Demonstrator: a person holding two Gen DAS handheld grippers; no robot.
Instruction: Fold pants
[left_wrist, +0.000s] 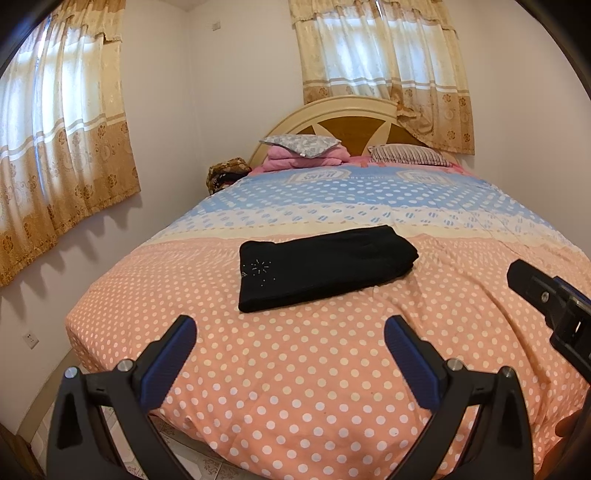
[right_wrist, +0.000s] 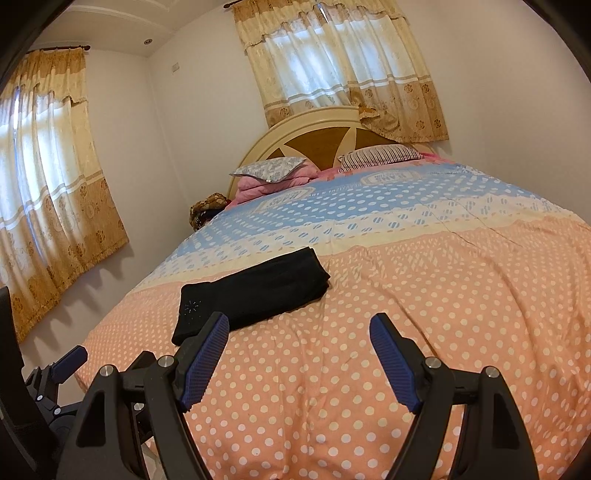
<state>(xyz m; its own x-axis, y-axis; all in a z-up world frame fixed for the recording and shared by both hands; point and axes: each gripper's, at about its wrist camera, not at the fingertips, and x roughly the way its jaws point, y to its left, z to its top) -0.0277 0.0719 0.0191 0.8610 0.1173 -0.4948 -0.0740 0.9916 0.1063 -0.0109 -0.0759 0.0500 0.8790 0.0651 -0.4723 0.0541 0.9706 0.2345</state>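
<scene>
Bed (left_wrist: 295, 387): spread flat, serves as folding surface. Pillows (left_wrist: 301, 144) pushed to head end, out of way. Pants (left_wrist: 325, 267): black, lying as compact folded rectangle on pink part of spread, midway between side edges, nearer foot than head; folding looks finished. Left gripper (left_wrist: 290, 343) and right gripper (right_wrist: 299, 341): near foot edge, clear of pants, jaws wide apart, holding nothing, likely released.

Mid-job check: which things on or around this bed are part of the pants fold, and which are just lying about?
Job: folded black pants; left gripper and right gripper, both open and empty.

Lying about: grey pillow, striped pillow, pink blanket, curtains.
</scene>
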